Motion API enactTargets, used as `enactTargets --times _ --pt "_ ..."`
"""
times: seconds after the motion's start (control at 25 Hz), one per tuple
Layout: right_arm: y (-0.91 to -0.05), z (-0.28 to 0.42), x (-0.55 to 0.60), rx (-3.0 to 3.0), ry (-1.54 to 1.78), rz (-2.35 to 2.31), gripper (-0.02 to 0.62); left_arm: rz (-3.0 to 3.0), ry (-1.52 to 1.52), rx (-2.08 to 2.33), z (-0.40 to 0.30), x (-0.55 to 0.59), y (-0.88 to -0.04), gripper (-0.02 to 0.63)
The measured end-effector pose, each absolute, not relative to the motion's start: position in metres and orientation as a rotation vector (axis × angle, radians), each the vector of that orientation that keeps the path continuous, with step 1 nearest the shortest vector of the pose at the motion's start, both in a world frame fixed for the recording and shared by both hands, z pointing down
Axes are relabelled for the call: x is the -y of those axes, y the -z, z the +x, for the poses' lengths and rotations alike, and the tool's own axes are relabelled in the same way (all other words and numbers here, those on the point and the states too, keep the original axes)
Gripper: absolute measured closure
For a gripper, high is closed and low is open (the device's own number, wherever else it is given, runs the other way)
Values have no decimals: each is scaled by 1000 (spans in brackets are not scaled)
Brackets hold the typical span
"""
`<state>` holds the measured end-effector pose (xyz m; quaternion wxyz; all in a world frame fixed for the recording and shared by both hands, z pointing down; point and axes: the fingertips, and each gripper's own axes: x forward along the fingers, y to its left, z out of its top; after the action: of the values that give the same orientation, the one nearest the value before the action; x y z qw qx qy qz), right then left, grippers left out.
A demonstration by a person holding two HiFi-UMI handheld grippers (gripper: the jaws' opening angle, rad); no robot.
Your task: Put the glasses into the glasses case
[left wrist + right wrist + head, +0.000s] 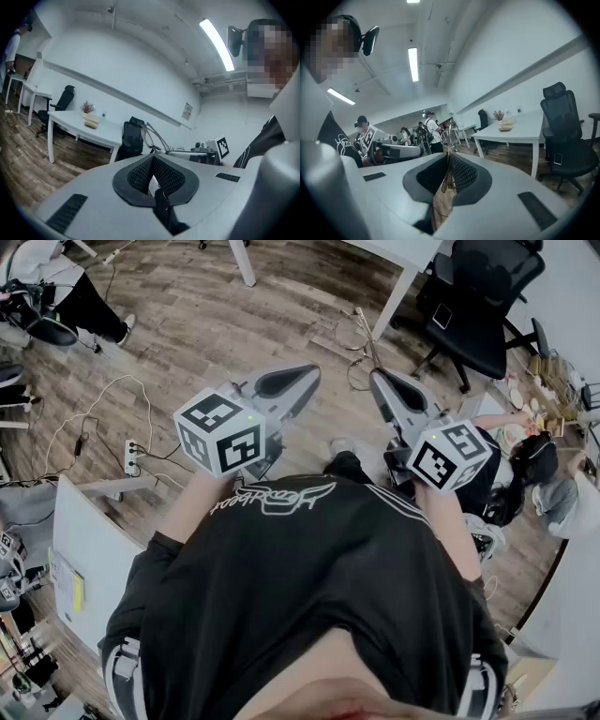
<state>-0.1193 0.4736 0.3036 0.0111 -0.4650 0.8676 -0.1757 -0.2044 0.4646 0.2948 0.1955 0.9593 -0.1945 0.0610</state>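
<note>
Glasses (pixel 449 137) are clamped edge-on between the right gripper (pixel 449 158) jaws, with the lenses protruding past the tips. Left gripper (pixel 152 160) jaws are closed together with nothing gripped.

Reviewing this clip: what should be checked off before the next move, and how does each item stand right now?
1. Grip: the right gripper has its fingers closed on the glasses: ok.
2. Spare gripper: the left gripper has its fingers together with nothing between them: ok.
3. Target: the glasses case shows in none of the three views: not ok.
4. Whether the glasses are folded to fit: cannot tell.
5. Surface to work on: the head view shows only floor beneath both grippers: not ok.
</note>
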Motion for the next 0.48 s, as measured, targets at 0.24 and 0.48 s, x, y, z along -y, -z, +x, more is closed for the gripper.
enactTargets --times 0.24,0.48 --pt "-308 -119 -467 -2728 540 -1436 569 2666 -188 552 -200 -458 -305 600" --pt "-316 -109 -462 -2701 577 -1436 569 2645 -198 555 -194 -454 -313 601"
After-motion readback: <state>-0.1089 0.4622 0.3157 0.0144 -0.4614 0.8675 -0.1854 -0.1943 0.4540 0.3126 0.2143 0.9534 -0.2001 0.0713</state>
